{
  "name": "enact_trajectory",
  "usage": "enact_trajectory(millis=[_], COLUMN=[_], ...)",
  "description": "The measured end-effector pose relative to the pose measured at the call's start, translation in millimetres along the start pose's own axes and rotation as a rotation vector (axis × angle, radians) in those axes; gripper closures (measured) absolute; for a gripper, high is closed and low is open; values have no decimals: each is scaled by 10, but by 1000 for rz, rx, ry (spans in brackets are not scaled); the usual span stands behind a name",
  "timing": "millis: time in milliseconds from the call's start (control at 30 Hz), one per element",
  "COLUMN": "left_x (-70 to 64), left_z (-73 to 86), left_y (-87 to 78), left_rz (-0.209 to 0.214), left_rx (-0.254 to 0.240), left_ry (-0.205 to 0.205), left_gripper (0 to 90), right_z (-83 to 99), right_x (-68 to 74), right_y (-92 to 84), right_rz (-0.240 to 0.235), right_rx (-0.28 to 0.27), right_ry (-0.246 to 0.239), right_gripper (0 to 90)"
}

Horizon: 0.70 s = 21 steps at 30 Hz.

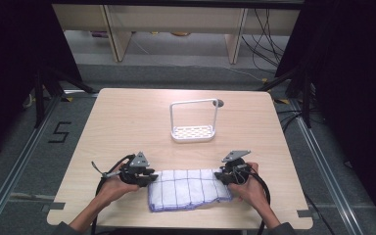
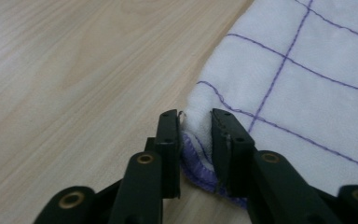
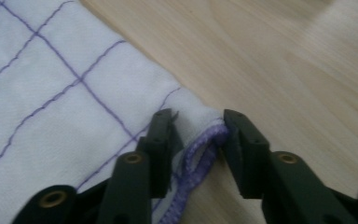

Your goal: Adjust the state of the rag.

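- The folded white cloth (image 1: 188, 188) with its purple grid lies flat near the front edge of the table (image 1: 127, 127), straight between my two hands.
- My left gripper (image 1: 144, 177) has its jaws pinched on the cloth's left corner; in the left gripper view the stitched purple hem (image 2: 196, 161) bunches between the two black jaws, so I read that as a grip on the cloth.
- My right gripper (image 1: 226, 177) does the same at the right corner: in the right gripper view the hem (image 3: 200, 149) is squeezed into a fold between the jaws.
- Both grips sit right at the corner tips, so I judge them shallow. I want every layer of the fold caught before I lift, or the lower layer may drop away.
- To do this step well I plan to raise both hands together and level, keeping the edge between them lightly taut, so the cloth does not sag or twist.
- I keep the pull gentle; a sharp tug could slip the hem out of either pinch.
- The white rack (image 1: 194, 122), a perforated tray with a tall wire loop, stands upright farther back on the table, well apart from the cloth. Nothing lies in its tray.
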<state>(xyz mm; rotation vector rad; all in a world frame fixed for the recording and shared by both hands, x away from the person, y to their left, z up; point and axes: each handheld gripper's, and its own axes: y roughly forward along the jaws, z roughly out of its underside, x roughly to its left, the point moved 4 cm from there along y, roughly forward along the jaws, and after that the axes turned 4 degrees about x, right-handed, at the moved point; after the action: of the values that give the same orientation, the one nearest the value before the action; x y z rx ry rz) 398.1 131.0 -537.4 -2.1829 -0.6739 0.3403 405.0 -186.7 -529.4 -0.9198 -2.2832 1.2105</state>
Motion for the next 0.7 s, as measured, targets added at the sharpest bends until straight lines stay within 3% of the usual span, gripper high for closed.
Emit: enact_trajectory(millis=[100,233,333,400,433,500,600,700], left_x=[-36,-136,-238,-331,-387,-499,-741,-848], left_z=[11,57,103,137,152,173,164,147], left_y=[-21,-66,-113,-140,-141,-154,-175,-159], left_rz=[-12,-17,-12,-1,19,28,83,103], left_rx=[5,4,6,2,-8,-13,-38,-51], left_ry=[40,67,84,88,86,104,121,123], left_gripper=[779,790,792,793,792,793,794,794], right_z=[-27,-115,-294,-343,-397,-503,-715,-813], right_x=[-11,-59,-131,-158,-170,-221,-234,-232], right_y=[11,36,109,131,159,208,312,354], right_rz=[-6,10,16,14,20,8,-33,-45], right_rx=[-6,12,0,-3,5,-2,17,29], right_ry=[-10,-41,-46,-56,-37,-69,-92,-123], right_gripper=[815,829,830,830,830,830,829,829])
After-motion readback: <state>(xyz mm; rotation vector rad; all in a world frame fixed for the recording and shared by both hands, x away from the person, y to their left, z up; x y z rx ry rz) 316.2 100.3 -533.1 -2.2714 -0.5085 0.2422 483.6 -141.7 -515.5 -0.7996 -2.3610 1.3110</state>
